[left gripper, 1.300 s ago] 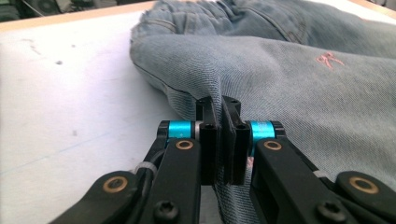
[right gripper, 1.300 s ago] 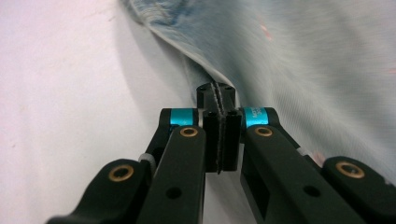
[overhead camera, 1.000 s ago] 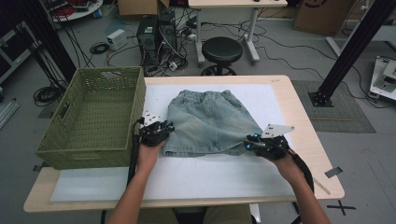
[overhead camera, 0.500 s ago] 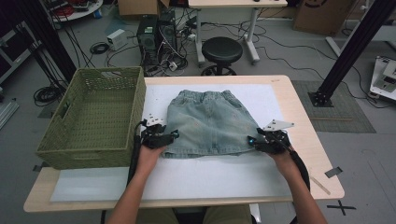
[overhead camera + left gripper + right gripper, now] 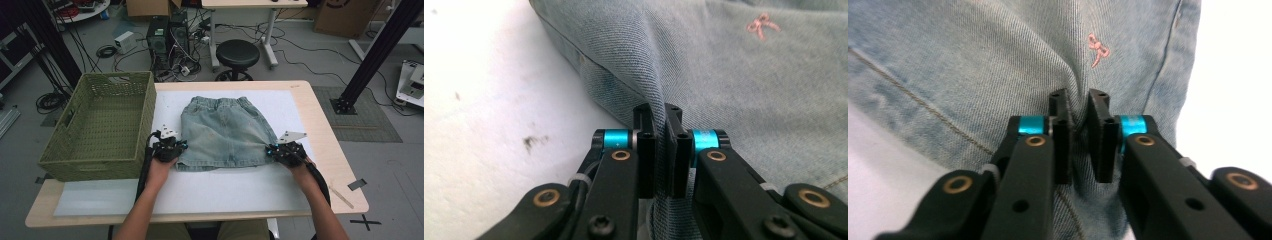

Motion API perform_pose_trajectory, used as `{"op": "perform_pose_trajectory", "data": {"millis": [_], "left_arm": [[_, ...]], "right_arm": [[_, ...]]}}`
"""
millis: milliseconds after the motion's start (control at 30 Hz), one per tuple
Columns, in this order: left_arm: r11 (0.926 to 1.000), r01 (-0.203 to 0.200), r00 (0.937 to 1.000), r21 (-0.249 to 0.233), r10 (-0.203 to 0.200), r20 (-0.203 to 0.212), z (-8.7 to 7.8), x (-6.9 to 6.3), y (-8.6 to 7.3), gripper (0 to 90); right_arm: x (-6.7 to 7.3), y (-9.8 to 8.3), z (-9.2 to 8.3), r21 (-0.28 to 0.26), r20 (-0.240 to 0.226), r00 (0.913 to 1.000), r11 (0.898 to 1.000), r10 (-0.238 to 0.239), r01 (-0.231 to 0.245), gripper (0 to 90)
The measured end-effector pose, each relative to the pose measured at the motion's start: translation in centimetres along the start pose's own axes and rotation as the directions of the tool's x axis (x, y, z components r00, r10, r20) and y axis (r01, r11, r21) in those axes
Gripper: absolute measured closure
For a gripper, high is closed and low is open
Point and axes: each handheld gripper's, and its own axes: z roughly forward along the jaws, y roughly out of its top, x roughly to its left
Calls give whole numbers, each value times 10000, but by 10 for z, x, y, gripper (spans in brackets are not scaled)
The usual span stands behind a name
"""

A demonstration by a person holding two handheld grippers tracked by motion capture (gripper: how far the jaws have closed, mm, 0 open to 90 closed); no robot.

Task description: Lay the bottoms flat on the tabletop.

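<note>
We had a denim skirt (image 5: 225, 131) lying flat on the white mat (image 5: 210, 192) of the table, hem toward us. Our left gripper (image 5: 172, 148) and right gripper (image 5: 274, 150) had just been closing — each now pinched a fold of denim at a lower corner. The grasping step looked done; next, we judged, both hands must lift evenly to fold. The green basket (image 5: 102, 122) beside the skirt sat empty.

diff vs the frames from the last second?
Both grippers' jaws have just closed on the denim skirt: the left gripper now pinches a fold at its near left corner, the right gripper one at the near right corner. Skirt, basket and table stayed put.
</note>
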Motion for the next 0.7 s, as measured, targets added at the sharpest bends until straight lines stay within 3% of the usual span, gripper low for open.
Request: {"op": "perform_pose_trajectory", "data": {"millis": [100, 233, 500, 700], "left_arm": [[9986, 98, 9999, -528, -103, -87, -3, 2, 2, 860], [9963, 12, 9997, -859, -31, -226, -2, 1, 7, 860], [9940, -524, 9945, -961, 432, -954, 12, -2, 19, 860], [9952, -519, 9932, -829, 427, -1086, 16, -4, 18, 814]], "right_arm": [[-2, 3, -9, -619, 190, 9998, 9980, 111, -99, 843], [-5, 9, -11, -882, 578, 9981, 9960, 210, -158, 843], [-12, 26, 10, -659, 1605, 9856, 9969, 523, -422, 825], [-16, 27, 20, -561, 1645, 9819, 9948, 936, -854, 763]]}}
